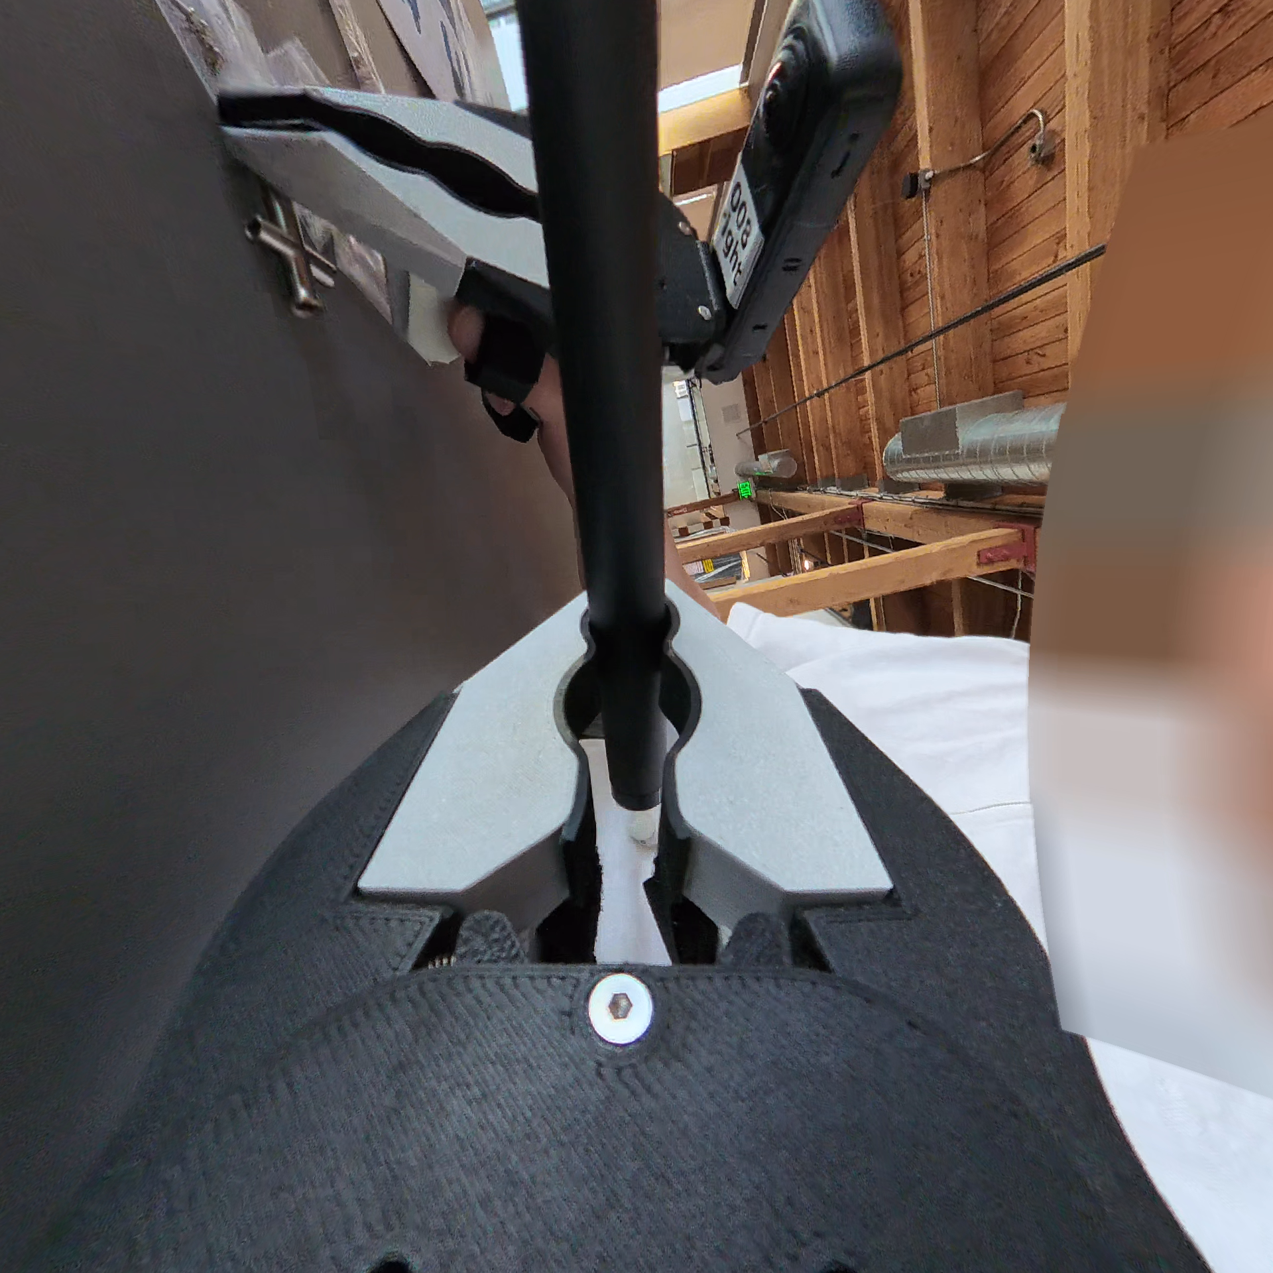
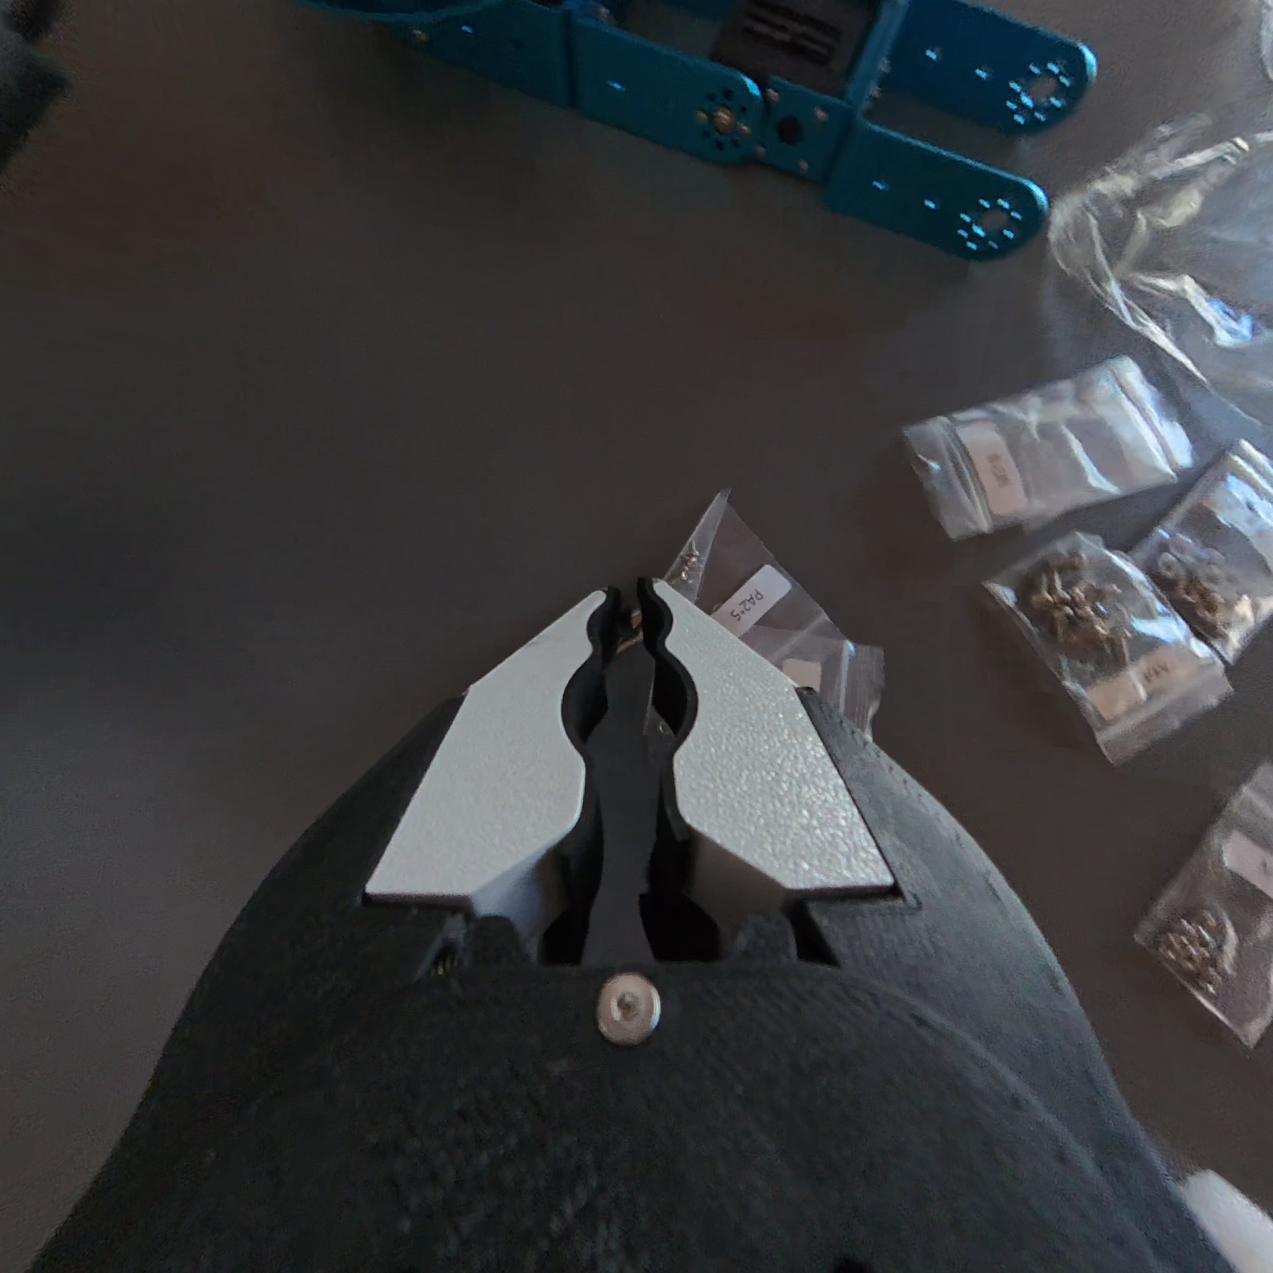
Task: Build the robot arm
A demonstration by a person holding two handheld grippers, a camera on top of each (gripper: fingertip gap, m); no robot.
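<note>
My left gripper (image 1: pixel 627 613) is shut on a long black rod-shaped tool (image 1: pixel 592 275). The tool runs up out of the top of the view, and its white-tipped end sits between the jaws. My right gripper (image 2: pixel 630 592) is shut on the corner of a small clear labelled bag (image 2: pixel 758 606), low over the dark table (image 2: pixel 344 413). A few small metal parts show inside the bag near the tips. The right gripper also shows in the left wrist view (image 1: pixel 386 179), beyond the black tool, with its tips at the table.
A blue metal bracket assembly (image 2: pixel 792 117) lies at the far side of the table. Several small clear bags of screws (image 2: pixel 1074 606) lie at the right, with a crumpled larger bag (image 2: pixel 1171 227) behind them. A silver cross-shaped metal piece (image 1: pixel 289 255) lies on the table. A person's white garment (image 1: pixel 895 702) is beside the left gripper. Left tips to right tips: about 15 cm.
</note>
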